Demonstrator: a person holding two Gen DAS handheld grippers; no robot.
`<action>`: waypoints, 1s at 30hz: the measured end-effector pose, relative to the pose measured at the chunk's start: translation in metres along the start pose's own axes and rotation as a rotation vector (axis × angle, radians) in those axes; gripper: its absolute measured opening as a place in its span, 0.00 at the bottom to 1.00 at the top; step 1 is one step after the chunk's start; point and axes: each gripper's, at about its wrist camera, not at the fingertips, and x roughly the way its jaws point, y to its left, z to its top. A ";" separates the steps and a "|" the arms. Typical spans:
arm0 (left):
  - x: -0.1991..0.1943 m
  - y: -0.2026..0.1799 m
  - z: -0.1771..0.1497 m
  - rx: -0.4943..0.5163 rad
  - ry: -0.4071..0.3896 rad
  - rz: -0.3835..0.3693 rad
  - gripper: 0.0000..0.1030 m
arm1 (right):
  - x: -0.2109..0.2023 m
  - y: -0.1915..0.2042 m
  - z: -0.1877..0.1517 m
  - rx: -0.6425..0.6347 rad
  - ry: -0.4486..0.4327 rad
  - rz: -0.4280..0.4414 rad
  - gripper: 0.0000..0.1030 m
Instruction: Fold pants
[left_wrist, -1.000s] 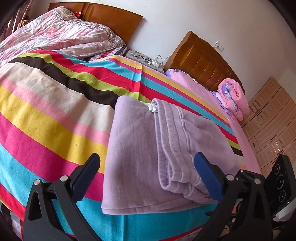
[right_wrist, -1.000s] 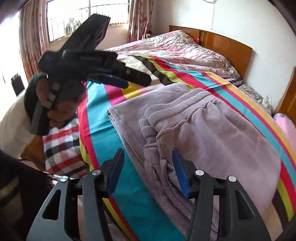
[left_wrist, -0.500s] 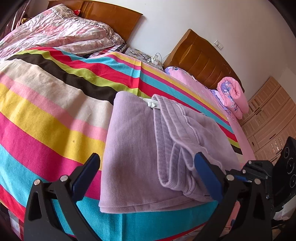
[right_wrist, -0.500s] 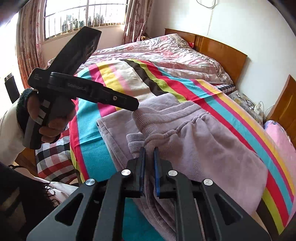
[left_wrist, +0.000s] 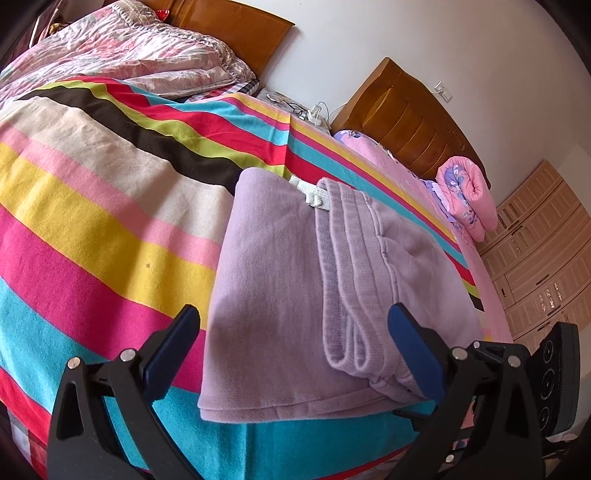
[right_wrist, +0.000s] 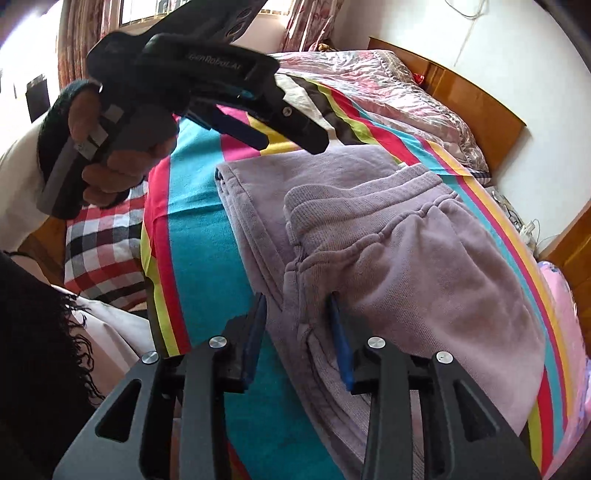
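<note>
Lilac sweatpants (left_wrist: 295, 280) lie folded near the front edge of the striped bed; they also show in the right wrist view (right_wrist: 388, 258). The ribbed waistband (left_wrist: 343, 258) lies doubled on top, with a white drawstring (left_wrist: 312, 194) at its far end. My left gripper (left_wrist: 295, 347) is open and empty, held above the near edge of the pants; it also shows in the right wrist view (right_wrist: 266, 129), lifted over the bed. My right gripper (right_wrist: 297, 332) is open with its jaws on either side of the folded edge of the pants, blue pads (right_wrist: 341, 343) against the cloth.
A striped blanket (left_wrist: 92, 221) covers the bed. A pink quilt (left_wrist: 129, 55) lies by the wooden headboard. A second bed with a rolled pink quilt (left_wrist: 469, 195) stands to the right, with wardrobe doors (left_wrist: 546, 251) beyond. A checked cloth (right_wrist: 103, 251) hangs at the bed's edge.
My right gripper shut on the pants' edge half a second ago and has opened again, sitting lower at the fold. My left gripper stays open, moved slightly nearer the pants.
</note>
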 end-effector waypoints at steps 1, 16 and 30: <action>-0.002 0.000 0.000 0.000 0.000 -0.007 0.98 | 0.001 0.003 0.000 -0.032 0.003 -0.015 0.33; 0.019 0.007 0.014 -0.244 0.236 -0.360 0.98 | -0.016 0.016 0.002 -0.263 -0.069 -0.202 0.12; 0.123 -0.048 0.045 -0.240 0.529 -0.472 0.71 | -0.039 0.003 0.011 -0.155 -0.150 -0.196 0.12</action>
